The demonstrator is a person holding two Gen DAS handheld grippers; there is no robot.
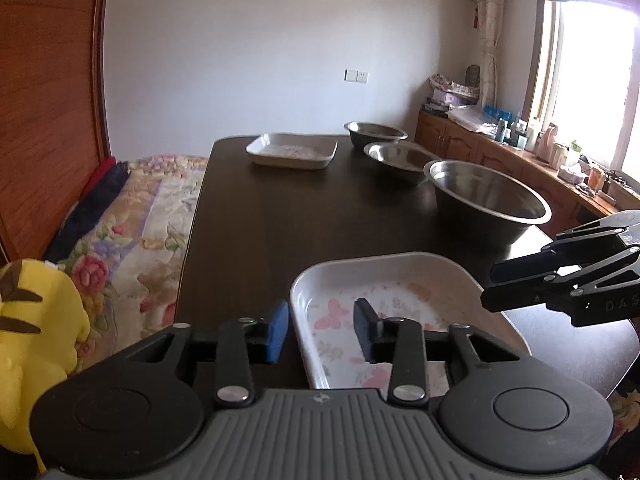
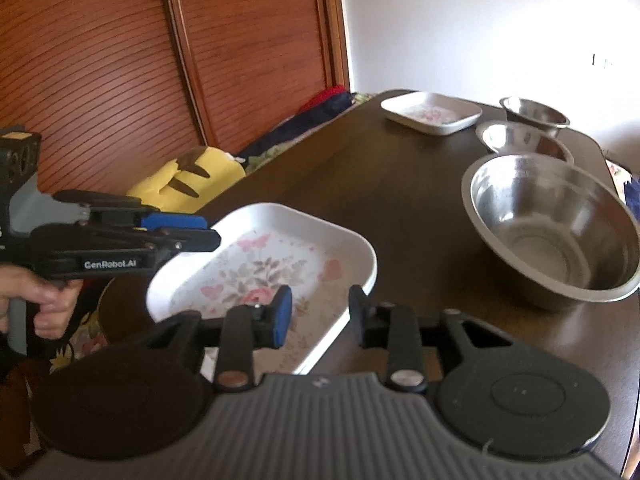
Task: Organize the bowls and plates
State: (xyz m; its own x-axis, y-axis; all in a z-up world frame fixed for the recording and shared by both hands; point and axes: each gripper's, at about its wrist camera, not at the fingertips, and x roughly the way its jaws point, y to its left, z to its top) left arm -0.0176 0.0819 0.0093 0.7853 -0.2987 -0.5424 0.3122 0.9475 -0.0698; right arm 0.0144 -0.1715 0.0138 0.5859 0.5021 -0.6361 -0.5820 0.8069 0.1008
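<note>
left gripper [image 1: 321,330]: spread, straddling near tray [image 1: 384,280] rim, pads clear | right gripper [image 2: 320,316]: spread over tray's other edge, not pinching

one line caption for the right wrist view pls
Right gripper open over the near floral tray's rim, three steel bowls beyond.

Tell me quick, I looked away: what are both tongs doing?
Left tongs: open, straddling the near plate's rim.
Right tongs: open, straddling the rim too.
</note>
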